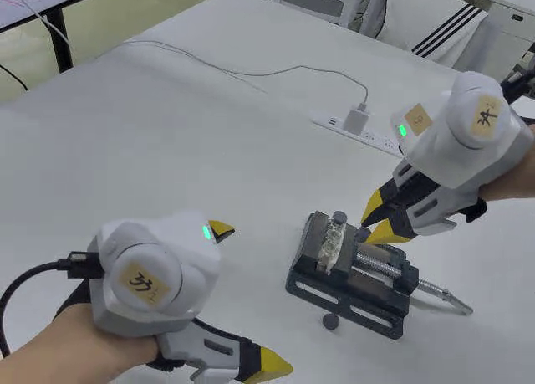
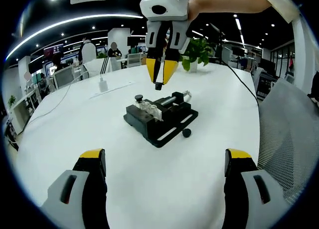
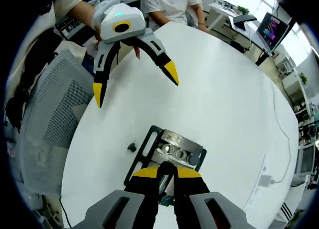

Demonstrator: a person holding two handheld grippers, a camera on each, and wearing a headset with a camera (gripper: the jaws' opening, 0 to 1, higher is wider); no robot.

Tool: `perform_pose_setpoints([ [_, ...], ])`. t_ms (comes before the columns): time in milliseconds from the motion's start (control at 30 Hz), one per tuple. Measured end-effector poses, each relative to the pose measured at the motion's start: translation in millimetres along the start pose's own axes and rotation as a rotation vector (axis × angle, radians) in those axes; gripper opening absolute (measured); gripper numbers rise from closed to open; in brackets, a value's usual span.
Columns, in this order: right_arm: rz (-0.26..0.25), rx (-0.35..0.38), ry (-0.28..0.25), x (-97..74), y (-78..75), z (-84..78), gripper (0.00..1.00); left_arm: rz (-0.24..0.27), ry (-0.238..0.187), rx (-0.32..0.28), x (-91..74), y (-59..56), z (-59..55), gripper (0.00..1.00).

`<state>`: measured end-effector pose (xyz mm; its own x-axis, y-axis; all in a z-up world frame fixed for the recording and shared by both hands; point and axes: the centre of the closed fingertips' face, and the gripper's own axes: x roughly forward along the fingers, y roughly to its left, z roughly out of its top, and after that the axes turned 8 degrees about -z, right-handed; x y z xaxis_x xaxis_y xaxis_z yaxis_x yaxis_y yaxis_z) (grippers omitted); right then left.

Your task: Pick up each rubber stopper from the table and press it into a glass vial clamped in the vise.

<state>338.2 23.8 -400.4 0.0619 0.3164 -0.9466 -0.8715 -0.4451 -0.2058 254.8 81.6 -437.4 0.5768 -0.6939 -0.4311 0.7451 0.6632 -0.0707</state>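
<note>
Surface (image 1: 167,133): white, wide. Left gripper (image 1: 248,298) over near edge, jaws spread wide, nothing between them. Right gripper (image 1: 380,221) hangs just above vise (image 1: 351,279), jaws narrow, pinching small dark piece that looks like pinched stopper (image 2: 158,85). Vise sits toward near edge. Power strip (image 1: 359,125) near far edge. Glass vials (image 1: 334,243) clamped in vise. Seated stopper (image 1: 339,218) tops one vial. Loose stopper (image 1: 331,321) on surface, just beside vise base.

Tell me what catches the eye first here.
The black metal vise at mid-table clamps clear glass vials, one already capped. The right tongs hang just above it, shut on a dark rubber stopper. The left tongs gape wide open at the near side.
</note>
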Motion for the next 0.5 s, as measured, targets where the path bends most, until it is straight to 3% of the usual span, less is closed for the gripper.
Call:
perform_pose_setpoints([
  [233, 0.011, -0.075, 0.024, 7.7, -8.7, 7.0, 0.05, -0.006, -0.001, -0.003, 4.1, 1.3, 0.3, 0.99],
  [500, 0.033, -0.069, 0.06, 23.2, -14.5, 6.4, 0.05, -0.014, -0.005, -0.021, 8.1, -0.5, -3.8, 0.99],
])
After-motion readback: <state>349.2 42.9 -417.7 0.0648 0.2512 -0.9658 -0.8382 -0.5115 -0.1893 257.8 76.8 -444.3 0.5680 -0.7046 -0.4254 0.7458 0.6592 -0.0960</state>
